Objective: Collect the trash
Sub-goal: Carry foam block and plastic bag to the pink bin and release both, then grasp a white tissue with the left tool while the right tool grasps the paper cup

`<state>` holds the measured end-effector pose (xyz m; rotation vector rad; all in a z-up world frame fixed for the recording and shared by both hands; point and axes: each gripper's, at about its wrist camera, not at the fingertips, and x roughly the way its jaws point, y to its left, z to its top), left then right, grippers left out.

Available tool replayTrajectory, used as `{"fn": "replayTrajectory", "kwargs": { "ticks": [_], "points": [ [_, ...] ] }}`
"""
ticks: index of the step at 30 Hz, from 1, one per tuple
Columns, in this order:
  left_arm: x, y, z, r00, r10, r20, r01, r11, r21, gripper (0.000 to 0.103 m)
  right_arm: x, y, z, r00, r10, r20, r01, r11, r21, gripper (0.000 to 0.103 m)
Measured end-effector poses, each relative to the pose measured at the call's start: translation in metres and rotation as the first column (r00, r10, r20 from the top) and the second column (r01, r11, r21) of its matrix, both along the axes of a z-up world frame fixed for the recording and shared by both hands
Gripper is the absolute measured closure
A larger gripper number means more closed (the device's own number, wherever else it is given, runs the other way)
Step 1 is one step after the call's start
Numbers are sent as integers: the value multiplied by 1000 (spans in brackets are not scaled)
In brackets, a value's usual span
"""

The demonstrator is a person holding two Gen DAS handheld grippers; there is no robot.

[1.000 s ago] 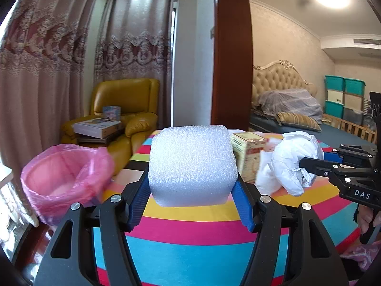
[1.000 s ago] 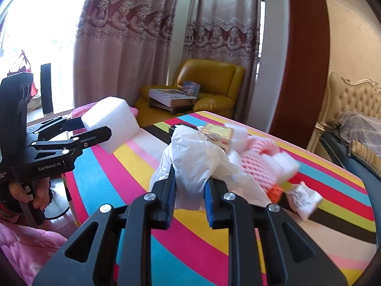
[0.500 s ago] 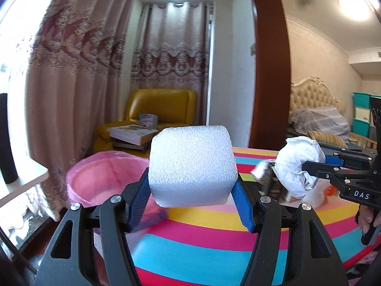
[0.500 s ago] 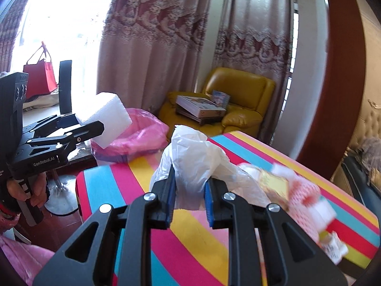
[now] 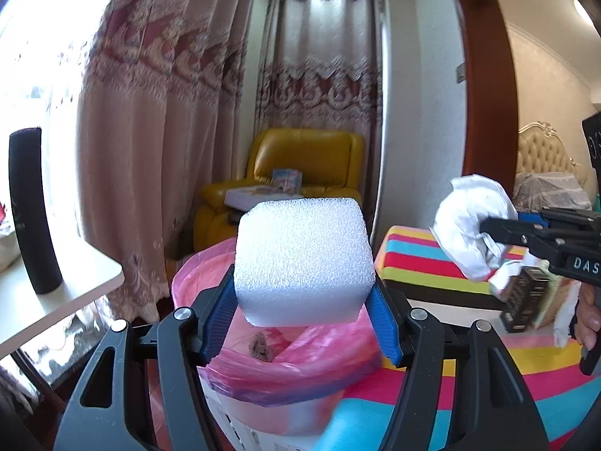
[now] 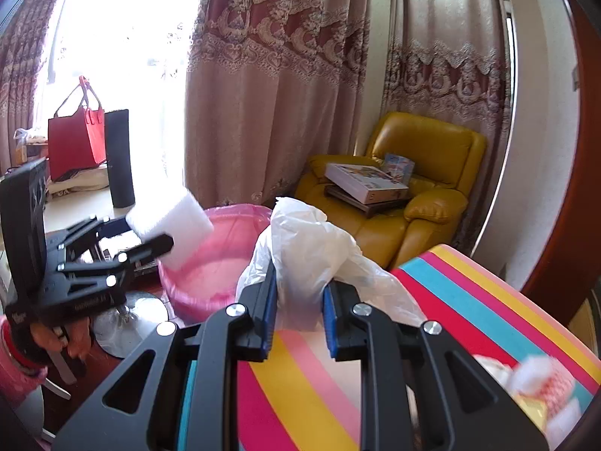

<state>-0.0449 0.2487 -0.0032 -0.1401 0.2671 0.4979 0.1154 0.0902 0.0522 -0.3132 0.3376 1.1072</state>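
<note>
My left gripper is shut on a white foam block, held above a bin lined with a pink bag. In the right wrist view the same foam block hangs over the near rim of the pink-lined bin. My right gripper is shut on a crumpled white plastic bag, over the corner of the striped tablecloth. From the left wrist view that plastic bag sits to the right of the foam. A brown scrap lies inside the bin.
A yellow armchair with boxes on it stands behind the bin, before long curtains. A small white side table carries a black cylinder. Small boxes and more loose trash lie on the striped table.
Both grippers have swung left from over the striped table toward the pink-lined bin, each keeping its load. The foam block now hangs over the bin.
</note>
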Motion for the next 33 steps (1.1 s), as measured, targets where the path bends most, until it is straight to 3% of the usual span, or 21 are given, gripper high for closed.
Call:
{"fn": "replayTrajectory", "kwargs": {
  "ticks": [11, 12, 13, 14, 16, 18, 25, 33],
  "points": [
    [24, 64, -17, 997, 54, -54, -58, 994, -87, 42, 22, 113, 4, 997, 81, 5, -81, 996, -34, 78],
    [26, 70, -17, 997, 58, -59, -63, 994, -94, 37, 24, 119, 5, 996, 90, 2, -90, 995, -29, 76],
    [27, 74, -19, 996, 62, -61, -68, 993, -100, 32, 27, 127, 5, 994, 106, -1, -106, 994, -24, 65],
    [27, 74, -20, 996, 70, -58, -76, 992, -100, 23, 28, 131, 5, 995, 102, 5, -102, 995, -21, 59],
    [25, 75, -22, 994, 95, -56, -100, 990, -95, 16, 33, 135, 6, 995, 97, 0, -97, 995, -3, 50],
    [20, 73, -23, 992, 106, -61, -112, 989, -93, 15, 35, 130, 9, 996, 90, -15, -90, 996, 19, 43],
    [7, 49, -25, 993, 87, -76, -93, 993, -79, 13, 27, 68, 14, 997, 64, -44, -61, 996, 68, 41],
    [31, -24, -16, 992, -110, -66, 104, 991, -86, 12, 4, -37, 4, 1000, -19, -14, 20, 998, 62, 37]
  ]
}}
